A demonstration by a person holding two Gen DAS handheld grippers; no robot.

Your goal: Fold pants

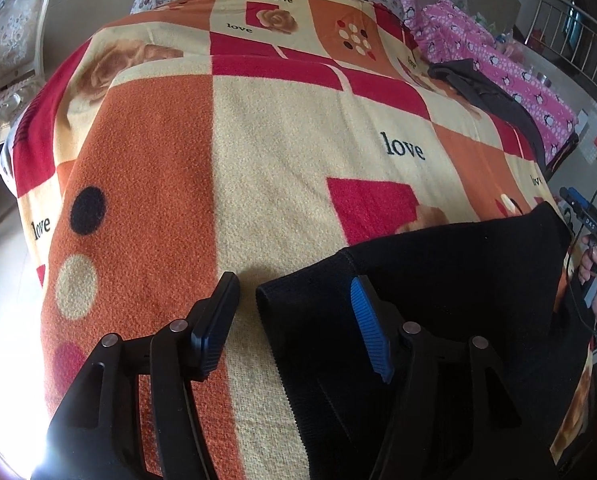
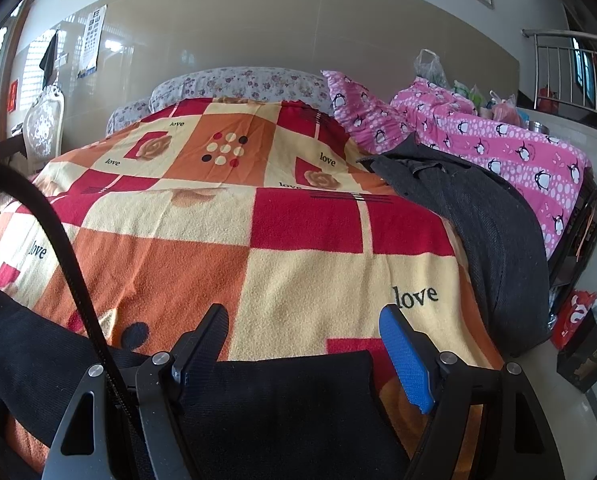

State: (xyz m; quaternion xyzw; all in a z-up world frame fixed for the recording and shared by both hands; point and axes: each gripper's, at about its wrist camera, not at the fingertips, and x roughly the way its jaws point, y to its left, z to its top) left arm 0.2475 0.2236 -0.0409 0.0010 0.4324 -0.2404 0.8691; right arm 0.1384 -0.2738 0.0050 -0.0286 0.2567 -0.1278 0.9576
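Pants (image 1: 438, 300): black, lying at the near edge of the bed, on the blanket (image 1: 278, 140); in the left wrist view they sit right of centre, in the right wrist view they run across the bottom.
Shape: a compact block with straight edges and a squared corner; looks like at least one fold is in, though the layers cannot be counted.
Left gripper (image 1: 294, 320): jaws wide, nothing pinched; black finger over bare blanket, blue finger above the pants' left edge. Contact with the cloth cannot be told.
Right gripper (image 2: 306, 352): jaws wide, holding nothing; the pants' far edge lies below, between the fingers.
Right hand (image 1: 596, 280): visible at the right edge of the left wrist view, on its handle.
Other cloth: grey garment (image 2: 490, 232) well apart on the bed's right side, beside the pink quilt (image 2: 518, 152).
Progress: judged late. Bundle released, both grippers free.
Left to do: perhaps one more fold or a smoothing pass; cannot say if the size is final.
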